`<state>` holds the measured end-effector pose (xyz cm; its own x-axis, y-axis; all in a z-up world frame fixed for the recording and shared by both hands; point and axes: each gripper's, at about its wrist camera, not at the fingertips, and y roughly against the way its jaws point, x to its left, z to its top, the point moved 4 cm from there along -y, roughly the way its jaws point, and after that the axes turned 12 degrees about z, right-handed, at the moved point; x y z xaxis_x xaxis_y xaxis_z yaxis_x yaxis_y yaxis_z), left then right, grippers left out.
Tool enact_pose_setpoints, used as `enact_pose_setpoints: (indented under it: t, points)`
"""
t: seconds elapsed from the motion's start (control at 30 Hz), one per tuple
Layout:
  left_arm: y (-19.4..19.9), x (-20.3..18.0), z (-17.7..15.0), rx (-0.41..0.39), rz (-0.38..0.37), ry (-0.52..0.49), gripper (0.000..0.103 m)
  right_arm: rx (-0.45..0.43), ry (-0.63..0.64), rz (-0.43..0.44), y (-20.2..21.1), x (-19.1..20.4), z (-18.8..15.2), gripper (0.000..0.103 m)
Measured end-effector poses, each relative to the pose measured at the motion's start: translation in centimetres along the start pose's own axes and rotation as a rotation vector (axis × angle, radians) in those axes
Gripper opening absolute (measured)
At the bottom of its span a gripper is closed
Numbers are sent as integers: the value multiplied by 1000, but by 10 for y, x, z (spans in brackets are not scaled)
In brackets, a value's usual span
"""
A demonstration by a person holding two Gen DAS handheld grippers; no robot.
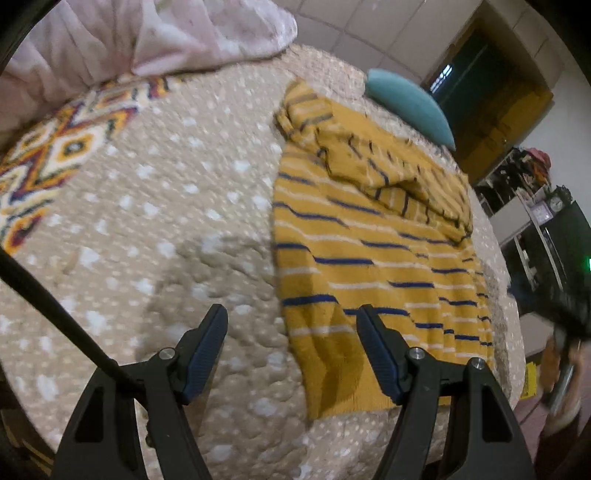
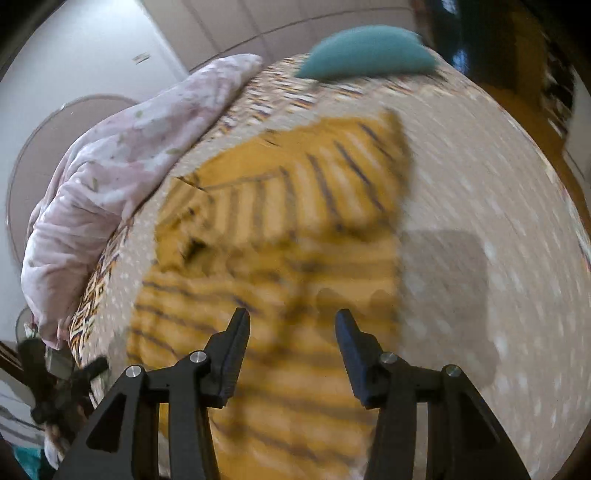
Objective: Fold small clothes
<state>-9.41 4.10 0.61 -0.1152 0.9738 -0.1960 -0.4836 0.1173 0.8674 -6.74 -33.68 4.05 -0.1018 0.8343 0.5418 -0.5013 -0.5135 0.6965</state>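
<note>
While the yellow striped sweater (image 1: pixel 369 251) lies partly folded on the spotted bedspread (image 1: pixel 166 221), sleeves tucked across its body, both tools hover above it empty: left gripper (image 1: pixel 291 328) and right gripper (image 2: pixel 291 328) spread wide, likely lining up another fold.

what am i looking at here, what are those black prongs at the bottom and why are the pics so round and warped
Those prongs are the fingers of two hand-held claws; a person carries one in each hand. Each claw has a fisheye camera looking along its fingers, hence the round, warped view. One picture is from the left claw, the other from the right claw. Both are open and hold nothing. On the bedspread lies a mustard striped sweater, partly folded. Behind it are a teal pillow and a pink blanket. The right view is blurred.
</note>
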Motion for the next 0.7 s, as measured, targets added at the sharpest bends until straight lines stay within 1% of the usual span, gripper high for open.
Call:
enact_pose_setpoints:
  t: [0.1,0.2,0.23,0.27,0.3,0.37,0.5,0.6,0.7]
  points:
    - [-13,-12,-1,28,-18,-18,71,-11,-86,28,7,-28,-34,53]
    - [-20,-24,-1,48,-81,-21,71,-16,-145,130,2,-37,-65,53]
    - [-23,-29,-1,65,-107,-16,69,-14,-153,156,-4,-35,-71,53]
    - [-24,-30,-1,69,-106,-11,64,-16,-156,171,-8,-32,-75,54]
    - [-24,-32,-1,67,-95,-8,63,-26,-155,180,-13,-30,-77,54]
    - [-23,-34,-2,63,-104,-1,63,-53,-158,205,-20,-24,-79,54]
    - [-27,-31,-4,66,-129,46,63,-103,-206,299,-27,-18,-84,54]
    - [-29,-30,-4,64,-128,76,63,-154,-218,315,-32,-11,-98,54]
    - [-30,-36,-3,55,-85,59,63,-175,-229,320,-32,-5,-108,51]
